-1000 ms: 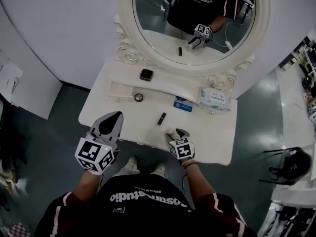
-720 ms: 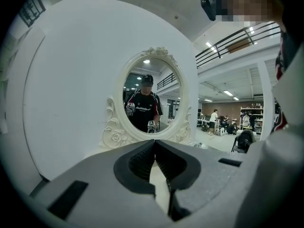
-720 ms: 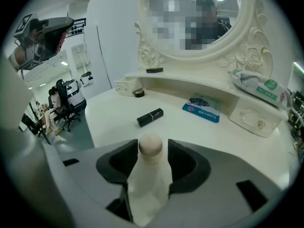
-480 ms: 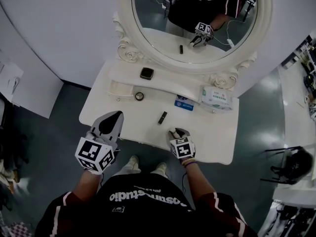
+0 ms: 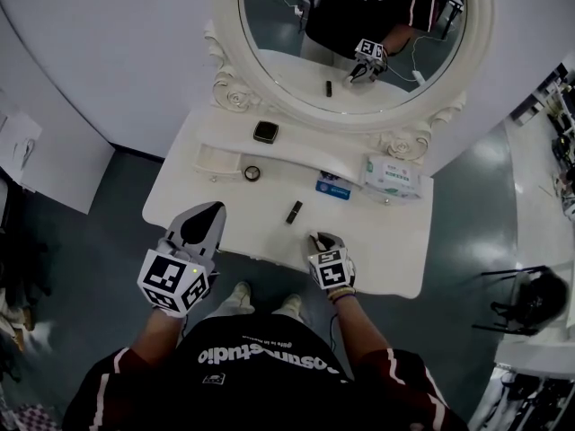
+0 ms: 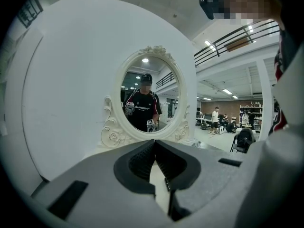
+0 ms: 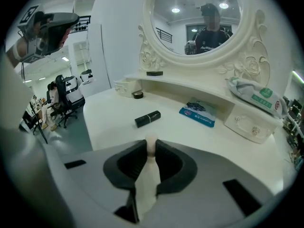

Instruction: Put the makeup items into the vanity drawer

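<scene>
Closing just now, the right claw (image 7: 151, 151) pinches a pale knob (image 7: 151, 141) (its mounting hidden); left claw (image 6: 155, 144) pressed together.

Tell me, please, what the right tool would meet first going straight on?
The knob at the front edge of the table, it seems; the right tool has just been closing and pinches it.
</scene>
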A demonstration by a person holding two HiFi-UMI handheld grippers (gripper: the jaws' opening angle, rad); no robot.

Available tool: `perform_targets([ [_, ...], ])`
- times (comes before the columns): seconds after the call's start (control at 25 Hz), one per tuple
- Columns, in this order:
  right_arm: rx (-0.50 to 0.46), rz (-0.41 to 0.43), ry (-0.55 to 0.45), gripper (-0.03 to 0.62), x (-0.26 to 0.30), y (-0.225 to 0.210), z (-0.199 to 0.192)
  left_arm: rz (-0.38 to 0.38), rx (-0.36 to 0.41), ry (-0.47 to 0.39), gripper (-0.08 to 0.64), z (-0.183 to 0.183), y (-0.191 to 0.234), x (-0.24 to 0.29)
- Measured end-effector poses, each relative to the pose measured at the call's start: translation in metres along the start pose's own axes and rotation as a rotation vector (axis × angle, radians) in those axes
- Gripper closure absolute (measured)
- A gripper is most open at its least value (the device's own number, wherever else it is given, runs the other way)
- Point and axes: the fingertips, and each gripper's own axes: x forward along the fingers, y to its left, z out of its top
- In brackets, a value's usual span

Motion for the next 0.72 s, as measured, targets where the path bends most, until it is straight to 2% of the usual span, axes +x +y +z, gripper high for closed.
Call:
perform_targets([
  [0.52, 0.006, 0.029, -0.037, 0.534, -0.029, -0.007, 0.009, 0.017, -0.005, -0.045, 0.555, 0.012, -0.015, 0.003],
  [0.72, 0.041, 0.022, -0.055, 0.534, -0.042, -0.020, 0.009, 0.020, -0.009, -0.066, 0.555, 0.018, -0.025, 0.005],
])
